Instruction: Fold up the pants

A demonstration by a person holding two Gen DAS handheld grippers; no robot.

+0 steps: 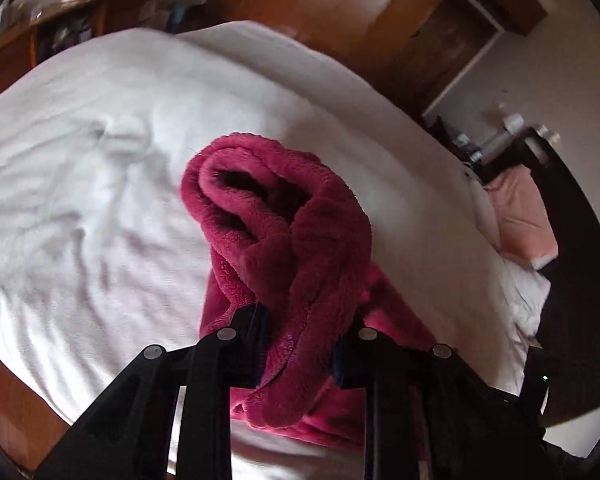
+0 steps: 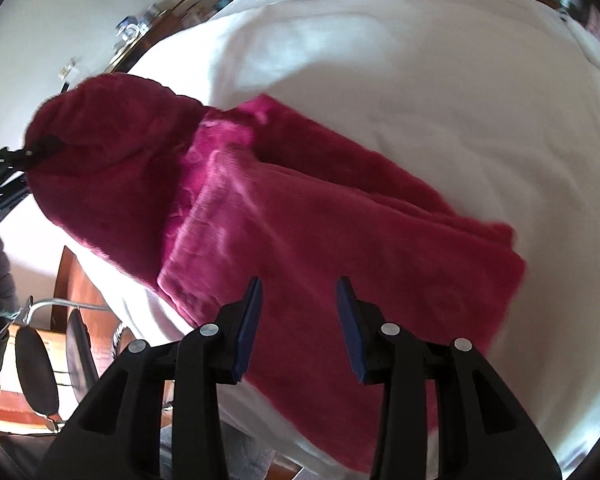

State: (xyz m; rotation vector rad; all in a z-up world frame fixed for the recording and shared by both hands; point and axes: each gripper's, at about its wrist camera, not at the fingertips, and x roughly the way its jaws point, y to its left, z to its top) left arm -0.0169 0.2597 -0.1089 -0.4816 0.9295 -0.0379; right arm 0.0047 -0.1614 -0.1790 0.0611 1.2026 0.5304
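Note:
The pants [image 2: 320,232] are dark pink fleece and lie partly folded on a white bed [image 2: 440,92]. My left gripper [image 1: 300,344] is shut on a thick bunch of the pants [image 1: 284,216] and holds that end lifted off the bed; it shows at the left edge of the right wrist view [image 2: 40,148], with the lifted fabric [image 2: 112,160] draped over it. My right gripper [image 2: 299,320] is open and empty, hovering just above the flat part of the pants near the bed's front edge.
The white bed sheet [image 1: 100,200] is wrinkled around the pants. A wooden wardrobe [image 1: 340,4] and shelves [image 1: 40,36] stand behind the bed. A pink pillow [image 1: 520,220] lies at the right. A black chair [image 2: 36,372] stands on the floor beside the bed.

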